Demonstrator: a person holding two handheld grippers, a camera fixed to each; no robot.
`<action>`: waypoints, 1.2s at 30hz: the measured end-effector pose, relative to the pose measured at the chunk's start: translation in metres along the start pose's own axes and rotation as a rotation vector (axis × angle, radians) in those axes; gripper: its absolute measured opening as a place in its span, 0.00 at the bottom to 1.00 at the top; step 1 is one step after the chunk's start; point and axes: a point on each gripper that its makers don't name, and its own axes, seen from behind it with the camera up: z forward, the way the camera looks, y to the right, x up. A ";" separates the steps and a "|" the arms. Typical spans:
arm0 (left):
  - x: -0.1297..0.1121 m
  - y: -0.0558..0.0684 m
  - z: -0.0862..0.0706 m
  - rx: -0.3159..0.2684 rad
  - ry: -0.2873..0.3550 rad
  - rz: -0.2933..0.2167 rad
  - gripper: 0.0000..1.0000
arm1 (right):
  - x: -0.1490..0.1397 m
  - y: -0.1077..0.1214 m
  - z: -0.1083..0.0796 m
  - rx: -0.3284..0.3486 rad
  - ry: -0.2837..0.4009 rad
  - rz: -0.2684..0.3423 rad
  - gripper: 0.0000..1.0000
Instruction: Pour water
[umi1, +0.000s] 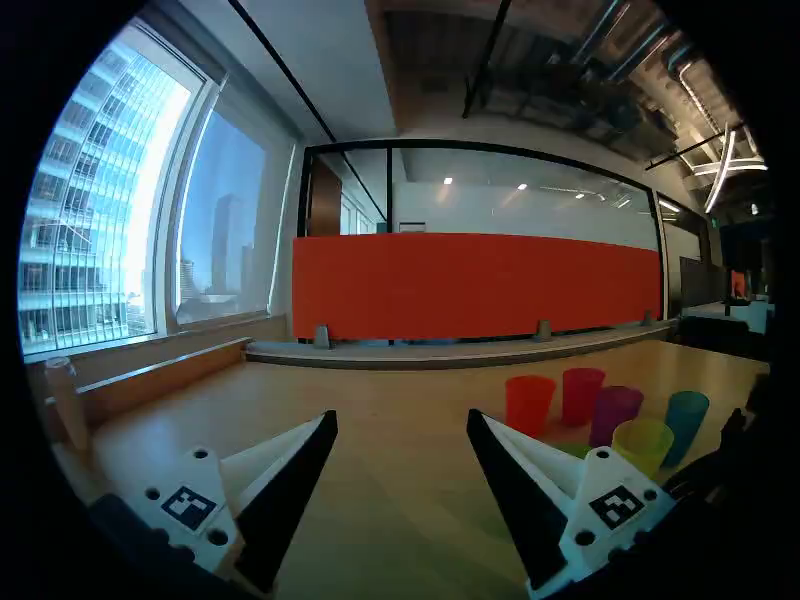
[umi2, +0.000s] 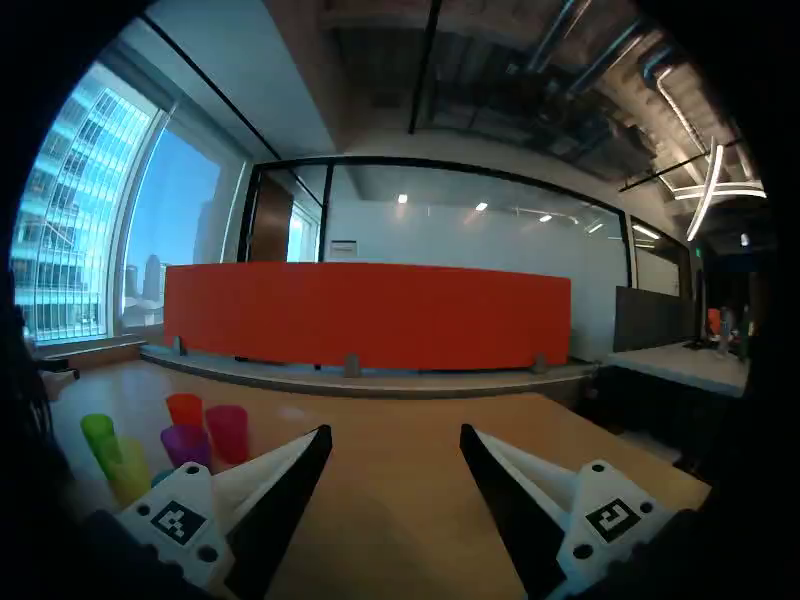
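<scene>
two grippers, both spread wide, pinching nothing. in left gripper view, left gripper (umi1: 401, 414) low at 6 o'clock over table (umi1: 400, 385), fingers well apart. at 4 o'clock, just past the right finger, cups close together on the table: orange cup (umi1: 528, 403) nearest centre, pink cup (umi1: 582, 395) beside it, purple cup (umi1: 613, 413) next, teal cup (umi1: 687, 420) outermost, yellow cup (umi1: 642, 445) in front, partly hidden behind the finger. water inside: cannot tell. at 12 o'clock, across the far table edge, red panel (umi1: 470, 285) under glass; window (umi1: 100, 230) at 9 o'clock.

in right gripper view, right gripper (umi2: 395, 430) likewise at 6 o'clock over the table, fingers parted, nothing pinched. same cups at 8 o'clock, beside the left finger: green cup (umi2: 98, 438) outermost, yellow cup just in front of it, orange cup farthest back, purple cup and pink cup side by side, close to the finger. all upright, apart from both grippers. second desk (umi2: 680, 365) at 3 o'clock, past the table's right edge, with small things on it too blurred to name. ceiling pipes and a strip light (umi2: 705, 190) at 1 o'clock.
</scene>
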 end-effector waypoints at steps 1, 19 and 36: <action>0.000 0.000 0.000 0.000 0.000 0.000 0.97 | 0.000 -0.001 0.002 0.002 0.005 0.005 0.99; 0.000 0.000 0.000 0.000 0.000 0.000 0.96 | -0.022 -0.012 0.014 0.030 0.034 0.016 0.99; 0.000 0.000 0.001 0.000 0.000 0.000 0.96 | -0.042 -0.004 0.019 0.017 0.001 0.047 0.99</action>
